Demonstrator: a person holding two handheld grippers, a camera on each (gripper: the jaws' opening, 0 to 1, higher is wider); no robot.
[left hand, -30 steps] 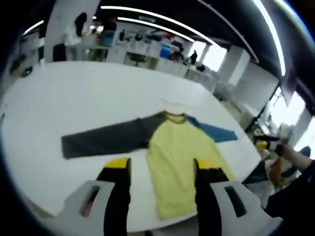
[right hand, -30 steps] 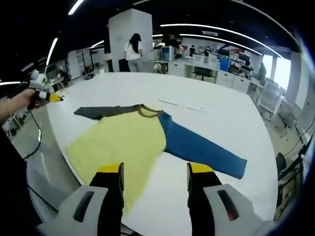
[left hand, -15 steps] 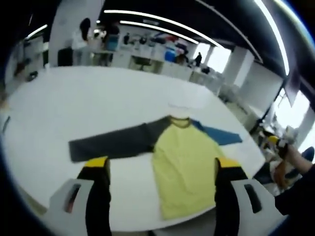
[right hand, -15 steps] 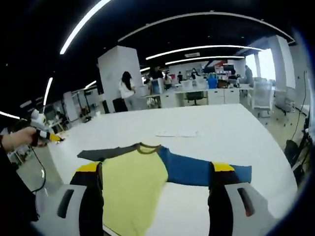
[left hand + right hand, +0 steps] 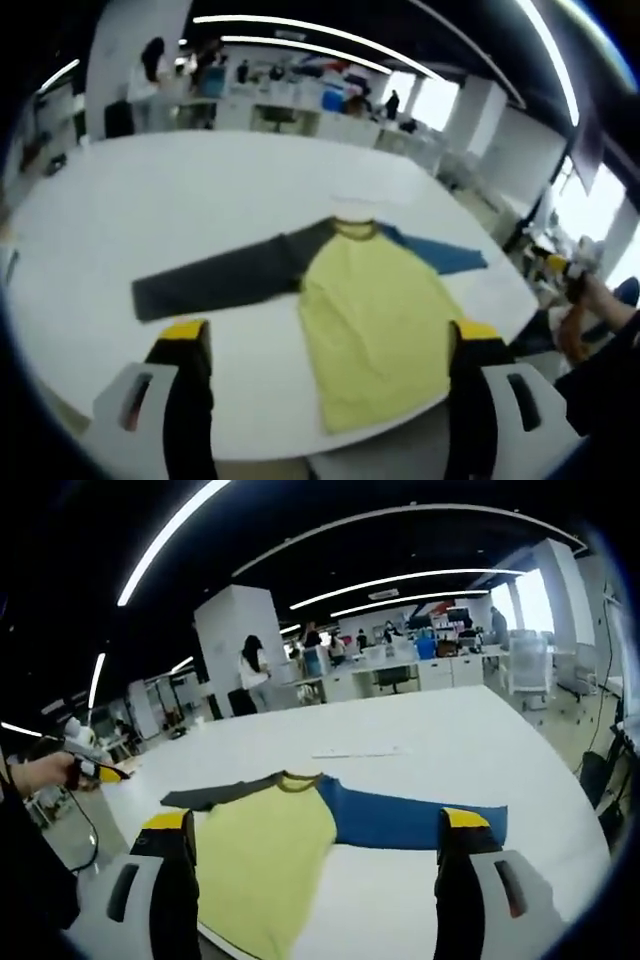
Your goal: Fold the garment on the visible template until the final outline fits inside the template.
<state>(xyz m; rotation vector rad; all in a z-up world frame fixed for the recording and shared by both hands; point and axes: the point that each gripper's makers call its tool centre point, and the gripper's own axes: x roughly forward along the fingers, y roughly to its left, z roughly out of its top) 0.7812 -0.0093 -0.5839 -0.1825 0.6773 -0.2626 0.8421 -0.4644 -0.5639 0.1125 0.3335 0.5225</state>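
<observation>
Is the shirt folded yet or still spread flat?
Spread flat: the shirt lies open, grey sleeve and blue sleeve stretched out sideways.

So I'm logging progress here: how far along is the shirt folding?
Nothing is folded yet. The shirt lies flat on the table, grey sleeve and blue sleeve both spread out. Both grippers, left and right, are open above it, holding nothing. All folds remain.

Two raised views, perhaps sharing shirt point(image 5: 375, 310)
</observation>
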